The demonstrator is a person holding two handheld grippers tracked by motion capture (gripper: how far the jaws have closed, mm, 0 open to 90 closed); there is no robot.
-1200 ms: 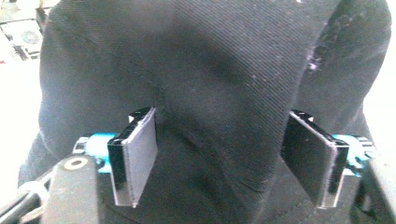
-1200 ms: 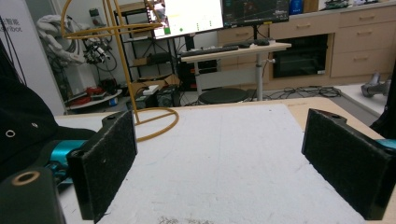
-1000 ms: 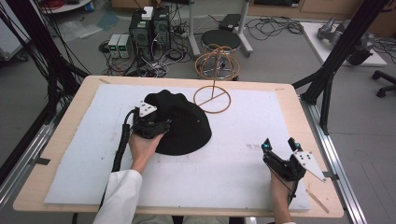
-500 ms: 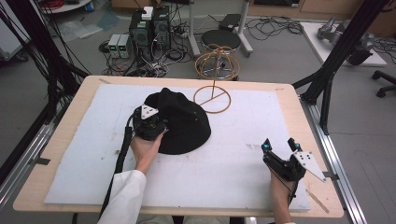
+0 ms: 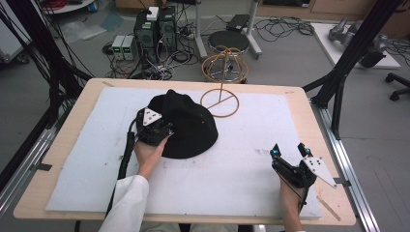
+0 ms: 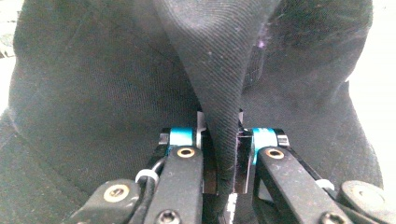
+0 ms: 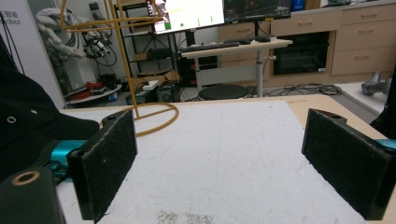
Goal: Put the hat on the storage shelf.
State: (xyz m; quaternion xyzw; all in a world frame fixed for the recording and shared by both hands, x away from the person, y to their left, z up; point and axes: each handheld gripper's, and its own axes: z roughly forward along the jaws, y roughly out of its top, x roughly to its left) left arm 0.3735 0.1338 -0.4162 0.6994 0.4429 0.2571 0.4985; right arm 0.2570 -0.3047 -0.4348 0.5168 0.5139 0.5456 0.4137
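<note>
Partly hidden: black hat under left gripper

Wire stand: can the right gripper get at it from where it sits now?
Probably yes. The right gripper is open and holds nothing, and bare white mat lies between it and the wire stand; the black cap sits off to the side.

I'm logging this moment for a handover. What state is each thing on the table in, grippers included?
Black cap: lying on the white mat, a fold of its fabric pinched up.
Left gripper: jaws just closed, shut on the cap's fold.
Right gripper: jaws open, nothing between them, low over the mat apart from the cap.
Wire hat stand: upright, bare, just behind the cap.
White mat: flat on the table.
</note>
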